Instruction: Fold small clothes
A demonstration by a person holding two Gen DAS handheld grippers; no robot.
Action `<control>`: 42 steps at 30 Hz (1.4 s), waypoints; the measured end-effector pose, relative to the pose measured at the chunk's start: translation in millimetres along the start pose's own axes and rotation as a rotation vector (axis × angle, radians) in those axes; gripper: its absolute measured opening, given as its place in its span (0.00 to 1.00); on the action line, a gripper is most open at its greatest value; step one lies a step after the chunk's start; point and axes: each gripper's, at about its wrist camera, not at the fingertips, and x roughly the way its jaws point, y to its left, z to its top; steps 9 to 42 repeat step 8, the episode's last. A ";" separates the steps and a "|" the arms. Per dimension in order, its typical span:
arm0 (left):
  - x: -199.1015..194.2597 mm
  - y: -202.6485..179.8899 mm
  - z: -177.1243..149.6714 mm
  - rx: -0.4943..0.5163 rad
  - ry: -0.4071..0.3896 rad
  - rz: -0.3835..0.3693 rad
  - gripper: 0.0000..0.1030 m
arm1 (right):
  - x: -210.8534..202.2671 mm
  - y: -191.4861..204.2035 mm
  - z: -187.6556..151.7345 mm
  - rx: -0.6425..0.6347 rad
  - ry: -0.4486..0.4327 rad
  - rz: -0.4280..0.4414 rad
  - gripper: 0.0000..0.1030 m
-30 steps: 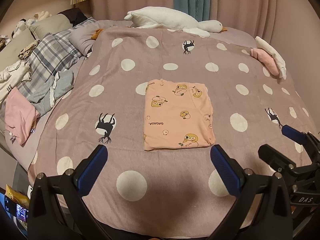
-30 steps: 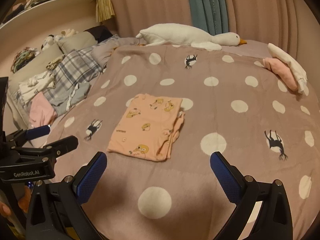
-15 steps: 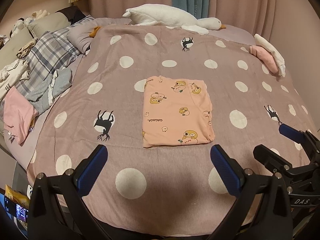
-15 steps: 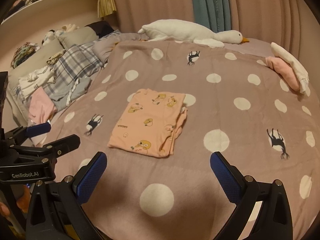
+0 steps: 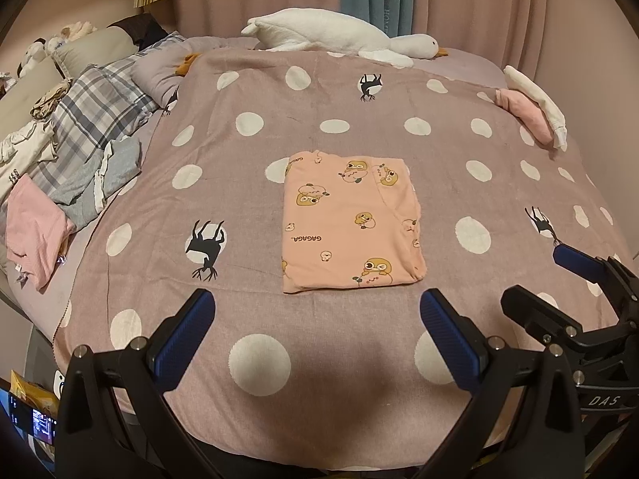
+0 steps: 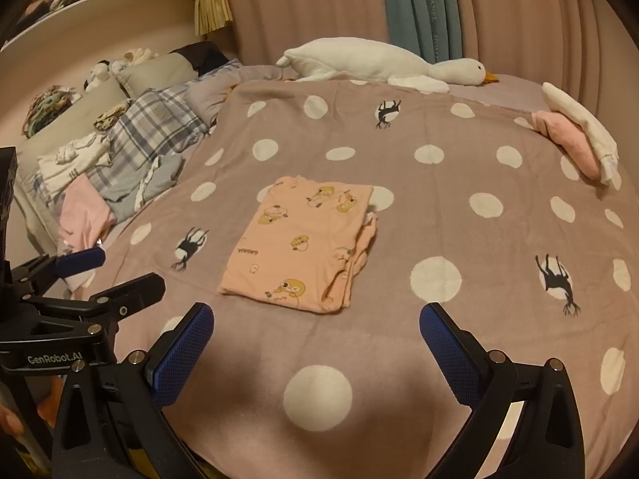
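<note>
Two open hand-held grippers, one folded pink shirt on the bed.

Both grippers hang over the near edge of the bed, fingers spread wide and holding nothing: the left hand-held gripper [image 5: 317, 313] and the right hand-held gripper [image 6: 316, 325]. Past them, the folded pink shirt [image 5: 349, 219] with little duck pictures lies flat in the middle of the dotted blanket [image 5: 255, 239]. Far back, a white toy goose [image 5: 339, 38] lies by the curtains [image 5: 479, 0].

Both wrist cameras look from the bed's [image 5: 359, 399] near edge toward the curtains [image 6: 519, 20], sharing the folded garment [image 5: 351, 219]; the right sits further right.
</note>
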 end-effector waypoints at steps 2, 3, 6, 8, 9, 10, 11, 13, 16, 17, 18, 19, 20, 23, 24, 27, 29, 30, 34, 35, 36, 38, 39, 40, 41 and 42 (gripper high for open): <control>0.4 0.0 -0.5 0.002 0.002 -0.001 1.00 | -0.9 1.5 -0.3 0.003 -0.001 0.000 0.99; 0.6 0.0 -0.1 0.000 0.003 -0.002 1.00 | -0.9 1.3 -0.2 0.003 -0.001 0.002 0.99; 1.5 1.6 0.6 -0.006 0.009 0.002 1.00 | -2.1 2.3 -0.9 0.005 -0.002 0.002 0.99; 1.8 2.0 0.7 -0.006 0.010 0.001 1.00 | -2.3 2.2 -1.0 0.005 -0.003 0.003 0.99; 1.8 2.0 0.7 -0.006 0.010 0.001 1.00 | -2.3 2.2 -1.0 0.005 -0.003 0.003 0.99; 1.8 2.0 0.7 -0.006 0.010 0.001 1.00 | -2.3 2.2 -1.0 0.005 -0.003 0.003 0.99; 1.8 2.0 0.7 -0.006 0.010 0.001 1.00 | -2.3 2.2 -1.0 0.005 -0.003 0.003 0.99; 1.8 2.0 0.7 -0.006 0.010 0.001 1.00 | -2.3 2.2 -1.0 0.005 -0.003 0.003 0.99; 1.8 2.0 0.7 -0.006 0.010 0.001 1.00 | -2.3 2.2 -1.0 0.005 -0.003 0.003 0.99; 1.8 2.0 0.7 -0.006 0.010 0.001 1.00 | -2.3 2.2 -1.0 0.005 -0.003 0.003 0.99; 1.8 2.0 0.7 -0.006 0.010 0.001 1.00 | -2.3 2.2 -1.0 0.005 -0.003 0.003 0.99; 1.8 2.0 0.7 -0.006 0.010 0.001 1.00 | -2.3 2.2 -1.0 0.005 -0.003 0.003 0.99; 1.8 2.0 0.7 -0.006 0.010 0.001 1.00 | -2.3 2.2 -1.0 0.005 -0.003 0.003 0.99; 1.8 2.0 0.7 -0.006 0.010 0.001 1.00 | -2.3 2.2 -1.0 0.005 -0.003 0.003 0.99; 1.8 2.0 0.7 -0.006 0.010 0.001 1.00 | -2.3 2.2 -1.0 0.005 -0.003 0.003 0.99; 1.8 2.0 0.7 -0.006 0.010 0.001 1.00 | -2.3 2.2 -1.0 0.005 -0.003 0.003 0.99; 1.8 2.0 0.7 -0.006 0.010 0.001 1.00 | -2.3 2.2 -1.0 0.005 -0.003 0.003 0.99; 1.8 2.0 0.7 -0.006 0.010 0.001 1.00 | -2.3 2.2 -1.0 0.005 -0.003 0.003 0.99; 1.8 2.0 0.7 -0.006 0.010 0.001 1.00 | -2.3 2.2 -1.0 0.005 -0.003 0.003 0.99; 1.8 2.0 0.7 -0.006 0.010 0.001 1.00 | -2.3 2.2 -1.0 0.005 -0.003 0.003 0.99; 1.8 2.0 0.7 -0.006 0.010 0.001 1.00 | -2.3 2.2 -1.0 0.005 -0.003 0.003 0.99; 1.8 2.0 0.7 -0.006 0.010 0.001 1.00 | -2.3 2.2 -1.0 0.005 -0.003 0.003 0.99; 1.8 2.0 0.7 -0.006 0.010 0.001 1.00 | -2.3 2.2 -1.0 0.005 -0.003 0.003 0.99; 1.8 2.0 0.7 -0.006 0.010 0.001 1.00 | -2.3 2.2 -1.0 0.005 -0.003 0.003 0.99; 1.8 2.0 0.7 -0.006 0.010 0.001 1.00 | -2.3 2.2 -1.0 0.005 -0.003 0.003 0.99; 1.8 2.0 0.7 -0.006 0.010 0.001 1.00 | -2.3 2.2 -1.0 0.005 -0.003 0.003 0.99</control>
